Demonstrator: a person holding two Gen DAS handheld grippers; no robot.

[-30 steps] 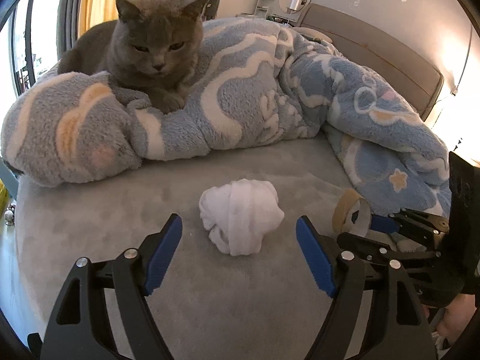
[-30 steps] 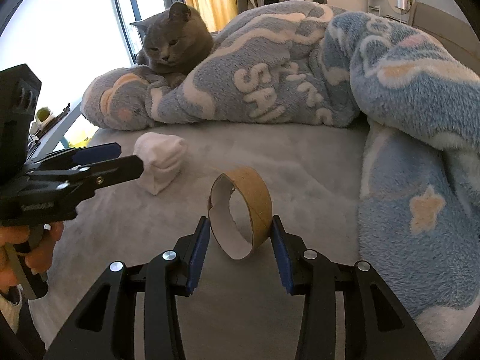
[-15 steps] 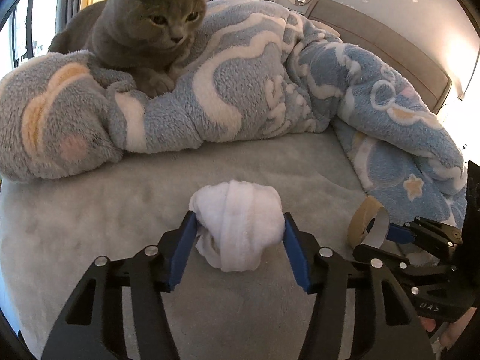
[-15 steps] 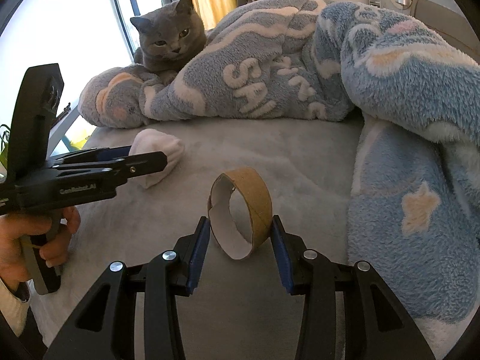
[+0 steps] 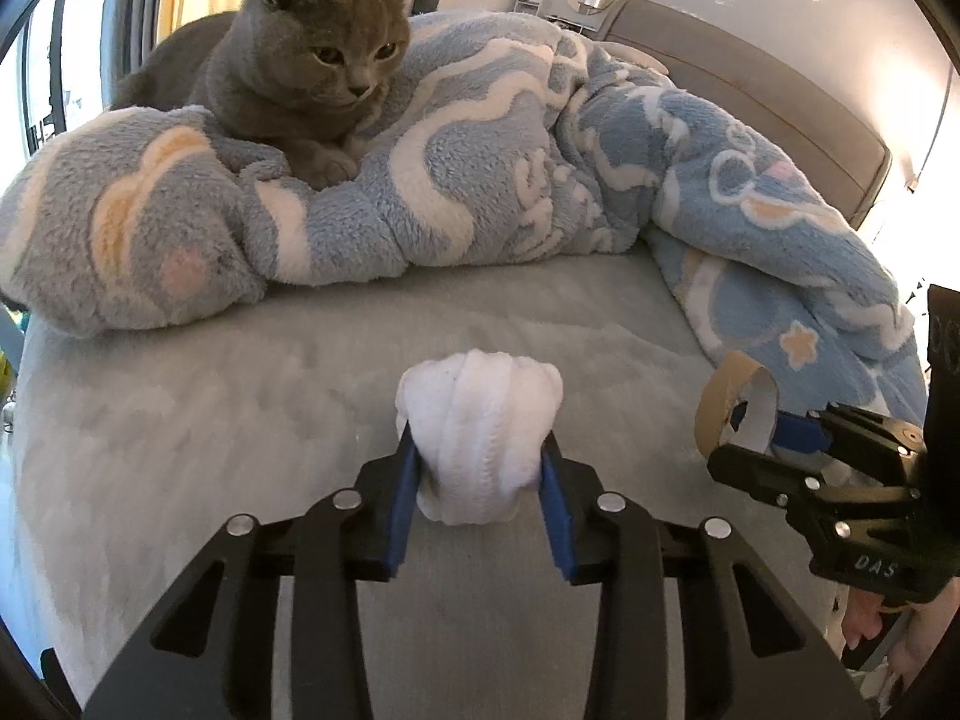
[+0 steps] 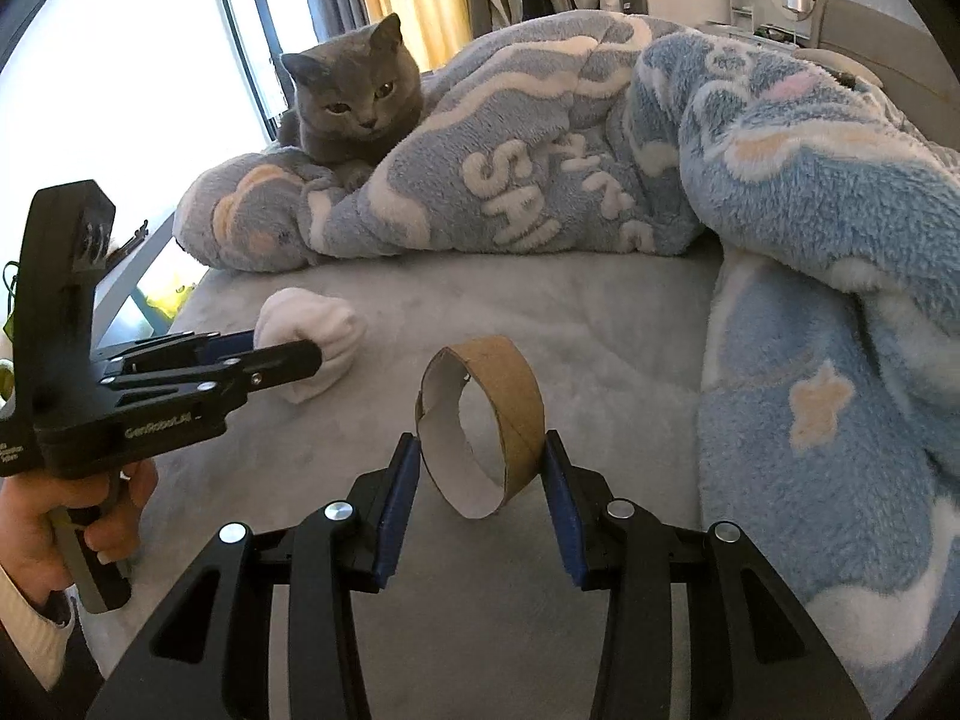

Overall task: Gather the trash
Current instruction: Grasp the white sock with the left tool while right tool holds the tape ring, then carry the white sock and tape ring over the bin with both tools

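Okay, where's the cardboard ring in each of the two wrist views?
Left wrist view: cardboard ring at the right edge, at the tips of the right gripper reaching in.
Right wrist view: lower centre, upright on the bed between that gripper's blue pads.
Shared landmark: the grey cat on the blue blanket, top left in both views.

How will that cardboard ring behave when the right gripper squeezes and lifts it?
The cardboard ring looks thin-walled and already bent out of round, so it will probably flatten under pressure. Being hollow, it likely weighs almost nothing. It stands on edge between the right gripper fingers, so it may roll if nudged.
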